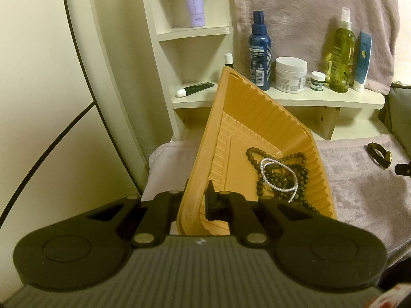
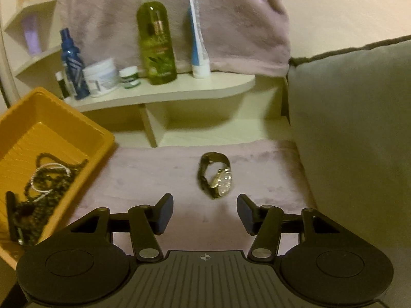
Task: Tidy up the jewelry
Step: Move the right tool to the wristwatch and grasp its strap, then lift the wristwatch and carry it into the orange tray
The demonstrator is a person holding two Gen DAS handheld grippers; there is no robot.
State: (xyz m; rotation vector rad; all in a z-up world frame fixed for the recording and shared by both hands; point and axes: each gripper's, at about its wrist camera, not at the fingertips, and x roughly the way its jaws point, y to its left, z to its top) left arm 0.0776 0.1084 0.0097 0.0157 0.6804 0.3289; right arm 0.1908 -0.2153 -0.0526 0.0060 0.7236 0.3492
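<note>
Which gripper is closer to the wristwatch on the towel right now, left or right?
Right. The right gripper is open, just short of the wristwatch. The left gripper is shut on the orange tray rim, off to the watch's left.

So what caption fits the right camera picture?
Open right tool faces a wristwatch lying on the pink towel.

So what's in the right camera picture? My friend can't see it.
A wristwatch lies on a pinkish towel, just ahead of the open right tool, which holds nothing. At the left, an orange tray holds dark beads and a white bracelet; bottles stand on a shelf behind.
</note>
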